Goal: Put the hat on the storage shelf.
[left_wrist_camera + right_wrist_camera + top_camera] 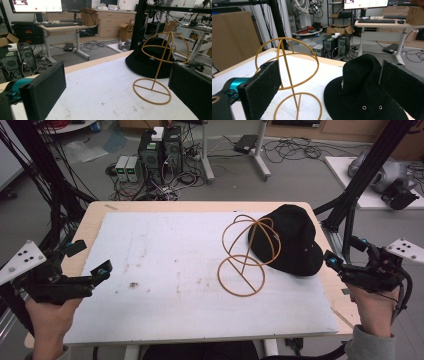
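Observation:
A black bucket hat (292, 240) lies brim-down at the far right of the white mat (175, 310). Just left of it stands a gold wire hat stand (242, 295), upright on its ring base. My left gripper (90, 257) hovers open at the mat's left edge with nothing between its pads. From the left gripper view (117, 92), the stand (159, 67) and hat (150, 65) lie well ahead. My right gripper (345, 251) is open just right of the hat, apart from it. In the right gripper view (330, 90), the hat (362, 95) is close ahead and the stand (289, 75) is left of it.
The mat covers most of a wooden table (90, 220). Black frame posts rise at the left and at the right (360, 175) of the table. Computer towers (160, 150), cables and desk legs stand on the floor beyond the far edge.

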`<control>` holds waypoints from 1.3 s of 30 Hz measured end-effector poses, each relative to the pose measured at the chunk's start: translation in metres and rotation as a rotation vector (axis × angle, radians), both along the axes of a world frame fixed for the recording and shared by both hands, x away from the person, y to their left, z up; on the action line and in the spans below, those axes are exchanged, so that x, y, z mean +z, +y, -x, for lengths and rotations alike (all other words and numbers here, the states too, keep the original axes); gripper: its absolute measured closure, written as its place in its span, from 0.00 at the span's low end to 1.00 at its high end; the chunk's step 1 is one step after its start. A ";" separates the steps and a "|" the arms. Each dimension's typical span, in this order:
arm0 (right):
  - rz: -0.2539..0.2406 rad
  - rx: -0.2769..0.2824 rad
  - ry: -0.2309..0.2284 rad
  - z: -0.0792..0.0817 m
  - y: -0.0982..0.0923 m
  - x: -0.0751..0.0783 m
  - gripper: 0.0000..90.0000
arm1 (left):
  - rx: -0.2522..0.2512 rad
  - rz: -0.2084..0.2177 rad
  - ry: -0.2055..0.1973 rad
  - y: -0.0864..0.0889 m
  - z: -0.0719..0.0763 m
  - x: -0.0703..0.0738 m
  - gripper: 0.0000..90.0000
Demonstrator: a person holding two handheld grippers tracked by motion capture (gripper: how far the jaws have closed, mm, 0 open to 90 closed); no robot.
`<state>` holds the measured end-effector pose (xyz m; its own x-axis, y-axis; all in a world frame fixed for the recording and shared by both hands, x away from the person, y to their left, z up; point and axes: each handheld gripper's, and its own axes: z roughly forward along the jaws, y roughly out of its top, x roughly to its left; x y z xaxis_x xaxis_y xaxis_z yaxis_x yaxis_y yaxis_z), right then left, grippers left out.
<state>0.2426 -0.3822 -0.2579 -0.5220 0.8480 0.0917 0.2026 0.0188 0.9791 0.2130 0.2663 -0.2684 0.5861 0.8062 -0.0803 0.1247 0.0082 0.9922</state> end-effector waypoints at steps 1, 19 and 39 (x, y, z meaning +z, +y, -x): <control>0.000 -0.003 0.005 0.000 0.000 0.000 0.03 | 0.001 -0.001 0.000 0.000 0.000 0.000 0.02; 0.014 0.010 0.022 -0.008 -0.004 0.001 0.03 | -0.007 0.006 0.014 -0.002 -0.002 -0.004 0.02; 0.063 0.022 0.023 -0.034 -0.013 0.041 0.03 | 0.004 -0.008 0.019 -0.002 0.003 -0.004 0.02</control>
<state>0.2768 -0.3954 -0.2164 -0.5389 0.8409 0.0507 0.2243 0.0853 0.9708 0.2095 0.2645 -0.2728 0.5816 0.8090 -0.0853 0.1437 0.0010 0.9896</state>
